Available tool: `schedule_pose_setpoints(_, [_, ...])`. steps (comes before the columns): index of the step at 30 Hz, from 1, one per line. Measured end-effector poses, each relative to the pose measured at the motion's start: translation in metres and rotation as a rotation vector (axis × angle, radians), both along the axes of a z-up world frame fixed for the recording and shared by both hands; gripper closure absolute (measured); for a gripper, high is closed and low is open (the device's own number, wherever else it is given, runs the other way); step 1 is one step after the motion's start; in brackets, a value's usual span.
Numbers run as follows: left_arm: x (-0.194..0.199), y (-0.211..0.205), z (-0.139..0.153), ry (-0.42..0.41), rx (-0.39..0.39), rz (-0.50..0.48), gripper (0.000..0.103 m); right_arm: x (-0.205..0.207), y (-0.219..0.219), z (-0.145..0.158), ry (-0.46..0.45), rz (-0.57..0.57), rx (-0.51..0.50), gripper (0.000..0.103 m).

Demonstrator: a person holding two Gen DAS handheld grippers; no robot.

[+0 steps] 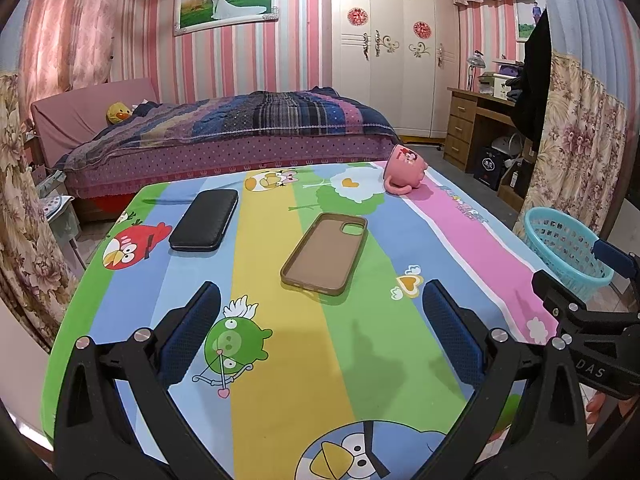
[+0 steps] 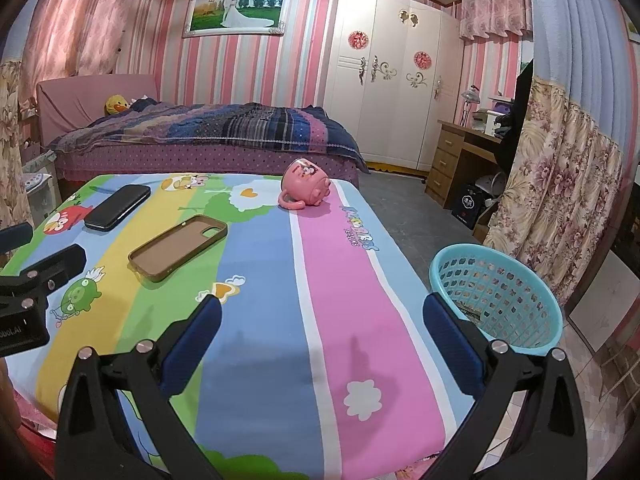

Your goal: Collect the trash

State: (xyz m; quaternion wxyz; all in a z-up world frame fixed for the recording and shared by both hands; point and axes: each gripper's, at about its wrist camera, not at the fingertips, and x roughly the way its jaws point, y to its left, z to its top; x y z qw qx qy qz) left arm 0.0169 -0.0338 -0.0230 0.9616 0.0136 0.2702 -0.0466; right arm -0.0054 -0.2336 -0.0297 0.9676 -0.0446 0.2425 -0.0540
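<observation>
With both the left gripper [image 1: 320, 336] and right gripper [image 2: 322, 340] spread wide and empty over the cartoon tablecloth [image 2: 340, 280], could nudge the tipped pink mug [image 2: 306, 188], far beyond the phone case [image 1: 325, 253], off its edge, missing the possibly empty blue basket [image 2: 496, 296] beside it.

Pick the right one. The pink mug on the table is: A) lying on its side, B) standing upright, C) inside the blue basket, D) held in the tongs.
A: the pink mug lies tipped on the tablecloth, handle resting on the cloth, apart from the blue basket and untouched by either tongs.
</observation>
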Motion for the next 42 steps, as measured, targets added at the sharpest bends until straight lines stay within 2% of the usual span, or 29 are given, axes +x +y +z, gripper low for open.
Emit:
schedule_pose_setpoints(17, [-0.0008, -0.0058, 0.0008, -0.013, 0.020, 0.005, 0.005, -0.0018, -0.0012, 0.0035, -0.014, 0.001, 0.015, 0.005])
schedule_pose_setpoints(42, [-0.0042, -0.0070, 0.0044, -0.019, 0.009, -0.006, 0.005, -0.0001, -0.0023, 0.0019, -0.004, -0.002, -0.006, 0.005])
